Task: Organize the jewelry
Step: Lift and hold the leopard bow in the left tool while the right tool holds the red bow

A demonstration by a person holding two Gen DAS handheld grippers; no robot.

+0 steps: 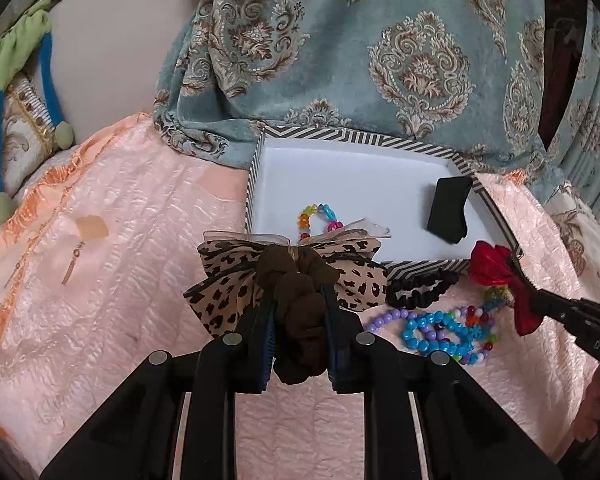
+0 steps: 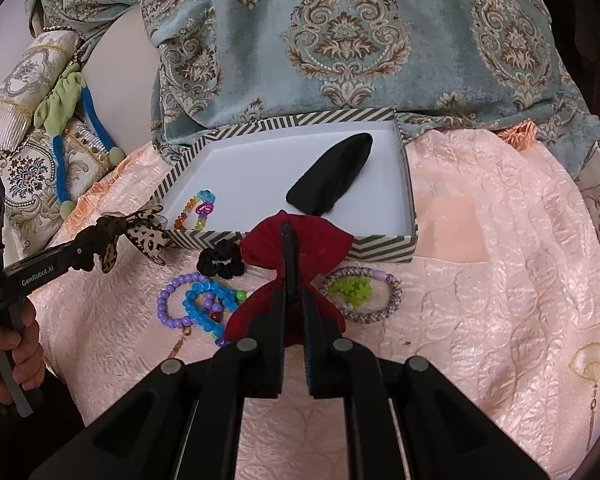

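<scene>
Peach quilted bedspread [image 2: 480, 240], teal damask curtain [image 1: 380, 60], green-and-blue tieback [image 2: 66, 104], embroidered cushion [image 2: 24, 176]

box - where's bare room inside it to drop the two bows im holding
The striped box has bare white floor in its middle and back-left, between the rainbow bead bracelet at the front-left and the black pouch on the right. The pink bedspread right of the box is also bare. The front is crowded with bead bracelets and a black scrunchie.

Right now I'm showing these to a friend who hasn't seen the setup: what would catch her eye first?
Probably the two bows: the left gripper clamps a leopard-print bow by its brown scrunchie, and the right gripper pinches a red bow. Behind them sits a striped box holding a rainbow bead bracelet; bright bead bracelets lie in front.
</scene>
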